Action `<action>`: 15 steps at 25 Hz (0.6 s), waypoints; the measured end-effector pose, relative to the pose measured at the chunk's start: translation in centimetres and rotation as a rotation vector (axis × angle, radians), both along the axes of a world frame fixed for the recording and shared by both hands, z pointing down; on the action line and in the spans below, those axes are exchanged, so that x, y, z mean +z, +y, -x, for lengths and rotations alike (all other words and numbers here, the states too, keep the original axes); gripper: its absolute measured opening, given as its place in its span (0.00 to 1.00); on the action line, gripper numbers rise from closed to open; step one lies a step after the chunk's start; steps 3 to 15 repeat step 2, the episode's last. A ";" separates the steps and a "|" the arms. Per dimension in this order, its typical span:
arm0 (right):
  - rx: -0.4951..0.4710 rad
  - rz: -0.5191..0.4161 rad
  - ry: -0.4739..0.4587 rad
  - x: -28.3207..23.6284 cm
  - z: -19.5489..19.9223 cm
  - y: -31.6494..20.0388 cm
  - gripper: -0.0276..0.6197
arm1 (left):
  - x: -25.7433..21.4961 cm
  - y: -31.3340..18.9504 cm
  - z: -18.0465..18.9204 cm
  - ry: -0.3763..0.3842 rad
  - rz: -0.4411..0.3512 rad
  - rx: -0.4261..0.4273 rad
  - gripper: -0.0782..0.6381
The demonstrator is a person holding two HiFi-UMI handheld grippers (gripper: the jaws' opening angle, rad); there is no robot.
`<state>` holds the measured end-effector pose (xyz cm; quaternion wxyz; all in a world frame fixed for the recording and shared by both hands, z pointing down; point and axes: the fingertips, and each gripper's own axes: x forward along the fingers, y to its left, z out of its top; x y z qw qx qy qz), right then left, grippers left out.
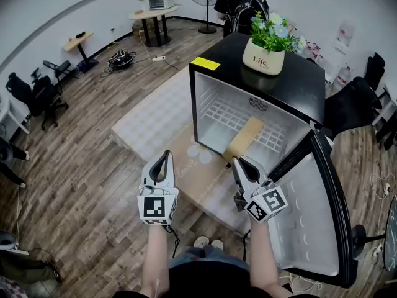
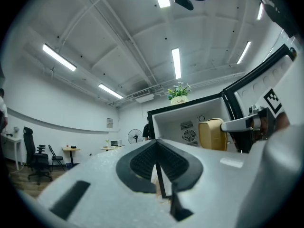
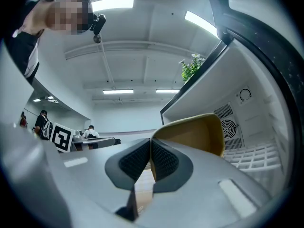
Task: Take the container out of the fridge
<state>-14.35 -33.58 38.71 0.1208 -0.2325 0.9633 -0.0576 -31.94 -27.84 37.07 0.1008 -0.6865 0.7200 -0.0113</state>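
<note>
Container (image 1: 244, 138) lies on the wire shelf (image 1: 226, 113) inside the fridge (image 1: 193, 104), long axis running from the fridge's back wall out to its mouth. Its near end reaches the fridge's front lip, on the door side. The right gripper (image 1: 237, 161) meets that near end head-on. In the right gripper view its jaws are pinched nearly together on the thin near wall of the container (image 3: 194, 134), so I judge the grip already made. The left gripper (image 1: 166, 155) hangs outside the fridge's mouth, on the side away from the door, jaws closed with nothing between them, well apart from the container.

The pull should follow the long axis, straight out of the fridge's mouth and toward the person. The door (image 1: 316, 228) stands swung wide on the right gripper's outer side, close to that gripper, so drifting toward the door risks a knock. The fridge's front lip is the edge to clear, and a slight lift would probably keep the container from catching on the shelf wires. Before the fridge's mouth the platform (image 1: 161, 117) lies open. A pot (image 1: 263, 58) stands on top of the fridge, out of the path.
</note>
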 end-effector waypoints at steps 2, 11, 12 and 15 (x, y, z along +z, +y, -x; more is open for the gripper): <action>-0.001 -0.001 0.002 0.1 0.1 0.0 0.07 | -0.2 0.0 -0.1 0.001 -0.005 0.003 0.12; -0.001 -0.001 0.002 0.1 0.1 0.0 0.07 | -0.2 0.0 -0.1 0.001 -0.005 0.003 0.12; -0.001 -0.001 0.002 0.1 0.1 0.0 0.07 | -0.2 0.0 -0.1 0.001 -0.005 0.003 0.12; -0.001 -0.001 0.002 0.1 0.1 0.0 0.07 | -0.2 0.0 -0.1 0.001 -0.005 0.003 0.12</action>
